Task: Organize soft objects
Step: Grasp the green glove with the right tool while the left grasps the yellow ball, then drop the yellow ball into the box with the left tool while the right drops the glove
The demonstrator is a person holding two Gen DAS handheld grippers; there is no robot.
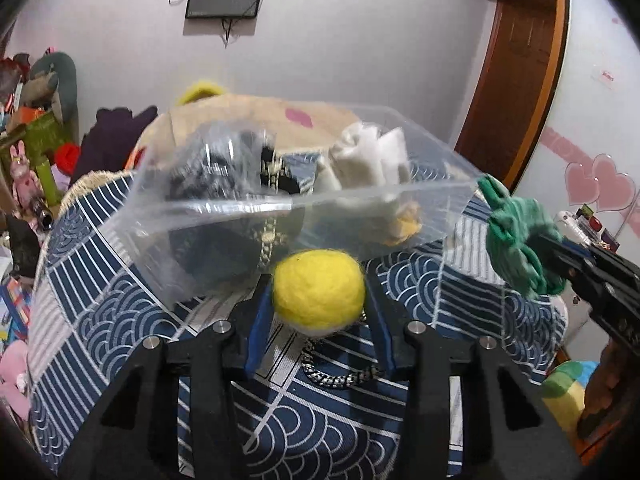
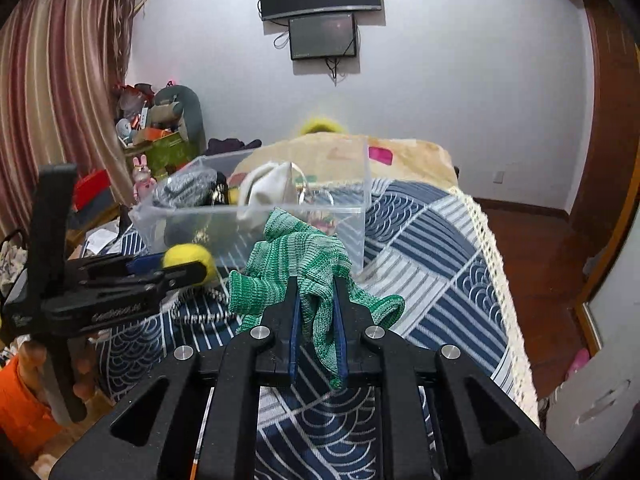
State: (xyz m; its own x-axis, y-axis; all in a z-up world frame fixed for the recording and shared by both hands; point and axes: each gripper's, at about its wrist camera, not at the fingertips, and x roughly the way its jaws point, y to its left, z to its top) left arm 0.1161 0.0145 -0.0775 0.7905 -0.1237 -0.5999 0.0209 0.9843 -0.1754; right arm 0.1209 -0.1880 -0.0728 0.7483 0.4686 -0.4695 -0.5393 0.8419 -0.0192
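Note:
My left gripper is shut on a yellow felt ball and holds it just in front of a clear plastic bin on the bed. The ball also shows in the right wrist view. My right gripper is shut on a green knit cloth, held above the bed near the bin's right front corner; the cloth shows at right in the left wrist view. The bin holds a dark knit item and a white cloth.
The bed carries a blue and white patterned cover and a beige blanket. A braided black and white cord lies on the cover under my left gripper. Toys and boxes pile up at left. A wooden floor lies at right.

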